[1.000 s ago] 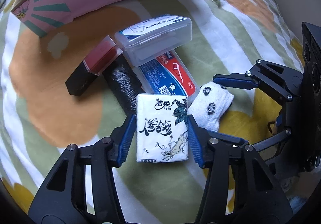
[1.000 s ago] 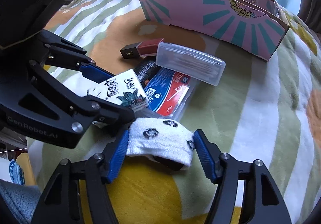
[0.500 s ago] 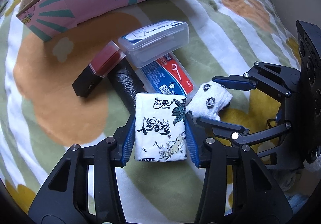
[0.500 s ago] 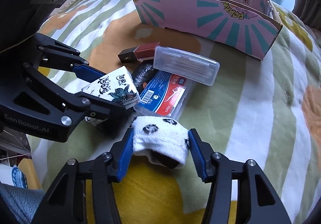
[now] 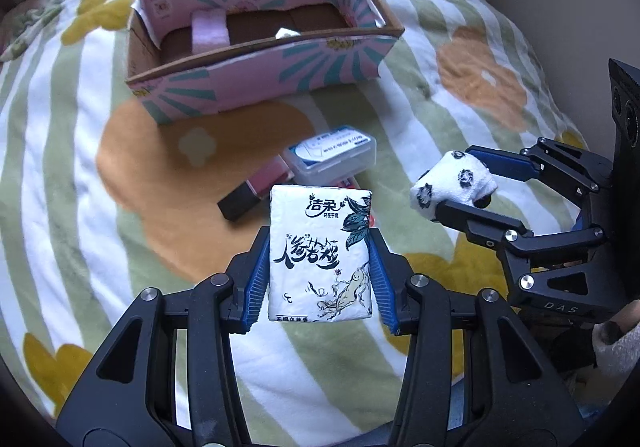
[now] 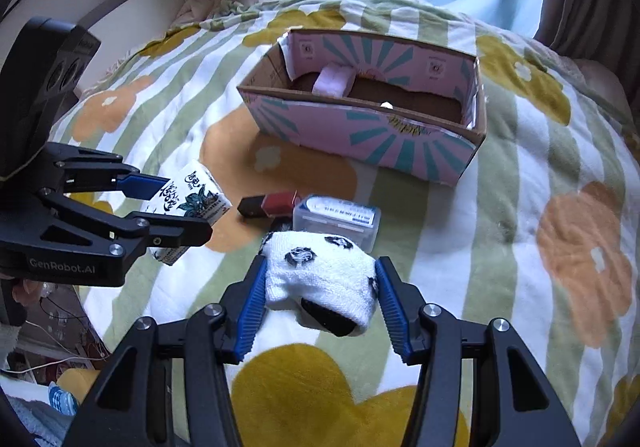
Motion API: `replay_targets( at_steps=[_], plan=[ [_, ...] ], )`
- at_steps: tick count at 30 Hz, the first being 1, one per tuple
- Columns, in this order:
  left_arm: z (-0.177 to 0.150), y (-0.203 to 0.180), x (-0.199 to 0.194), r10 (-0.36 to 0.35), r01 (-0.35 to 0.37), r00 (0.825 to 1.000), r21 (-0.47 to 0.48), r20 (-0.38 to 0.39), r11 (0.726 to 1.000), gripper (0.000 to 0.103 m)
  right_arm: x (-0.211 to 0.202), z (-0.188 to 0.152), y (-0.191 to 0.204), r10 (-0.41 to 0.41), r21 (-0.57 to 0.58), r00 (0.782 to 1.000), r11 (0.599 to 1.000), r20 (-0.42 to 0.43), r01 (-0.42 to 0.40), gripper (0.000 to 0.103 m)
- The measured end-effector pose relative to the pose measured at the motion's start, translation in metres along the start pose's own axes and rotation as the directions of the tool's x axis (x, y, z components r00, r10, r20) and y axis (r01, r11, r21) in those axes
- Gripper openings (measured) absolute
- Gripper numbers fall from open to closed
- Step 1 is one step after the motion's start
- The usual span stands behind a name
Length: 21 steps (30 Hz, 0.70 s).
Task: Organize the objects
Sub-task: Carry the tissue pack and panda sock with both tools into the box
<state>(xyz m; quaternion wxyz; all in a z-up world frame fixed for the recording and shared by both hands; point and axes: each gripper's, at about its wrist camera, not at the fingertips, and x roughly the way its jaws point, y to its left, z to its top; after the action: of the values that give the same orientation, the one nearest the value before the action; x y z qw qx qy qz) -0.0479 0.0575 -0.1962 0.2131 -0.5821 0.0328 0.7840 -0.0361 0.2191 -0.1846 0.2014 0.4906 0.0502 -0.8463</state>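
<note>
My left gripper (image 5: 320, 243) is shut on a white tissue pack (image 5: 320, 259) with black calligraphy, held clear above the blanket. To its right, my right gripper (image 5: 456, 183) is shut on a rolled white sock (image 5: 452, 183) with black spots. The right wrist view shows the sock (image 6: 324, 279) squeezed between the blue pads, with the left gripper (image 6: 180, 207) and its tissue pack (image 6: 192, 199) at the left. A pink and teal cardboard box (image 5: 256, 87) stands open beyond both grippers.
A clear plastic case (image 5: 332, 159) and a red and black block (image 5: 256, 191) lie on the flowered, striped blanket (image 5: 80, 167) below the grippers. A pink foam piece (image 5: 208, 31) lies inside the box. A curtain and window stand behind the bed.
Both grippers have risen off the blanket, carrying the tissue pack and the sock. The right jaws closed onto the sock. The box's inside has come into view.
</note>
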Motion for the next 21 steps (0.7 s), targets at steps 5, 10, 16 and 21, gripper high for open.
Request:
replay_targets(
  at_steps=[5, 10, 16, 21],
  plan=[
    [0.011, 0.007, -0.054, 0.051, -0.048, 0.996, -0.049, 0.077, 0.998, 0.042, -0.044, 0.030, 0.004, -0.042, 0.072, 0.998, 0.997, 0.038, 0.039, 0.049],
    [0.018, 0.018, -0.103, 0.105, -0.088, 0.985, -0.125, 0.139, 0.988, 0.042, -0.079, 0.051, 0.011, -0.082, 0.142, 0.994, 0.987, 0.066, 0.072, 0.049],
    [0.017, 0.026, -0.141, 0.186, -0.144, 0.966, -0.221, 0.180, 0.965, 0.042, -0.103, 0.062, 0.013, -0.137, 0.239, 0.988, 0.964, 0.072, 0.117, 0.049],
    [0.006, 0.023, -0.156, 0.233, -0.180, 0.952, -0.254, 0.199, 0.950, 0.042, -0.114, 0.062, 0.018, -0.170, 0.246, 0.982, 0.958, 0.081, 0.146, 0.049]
  ],
)
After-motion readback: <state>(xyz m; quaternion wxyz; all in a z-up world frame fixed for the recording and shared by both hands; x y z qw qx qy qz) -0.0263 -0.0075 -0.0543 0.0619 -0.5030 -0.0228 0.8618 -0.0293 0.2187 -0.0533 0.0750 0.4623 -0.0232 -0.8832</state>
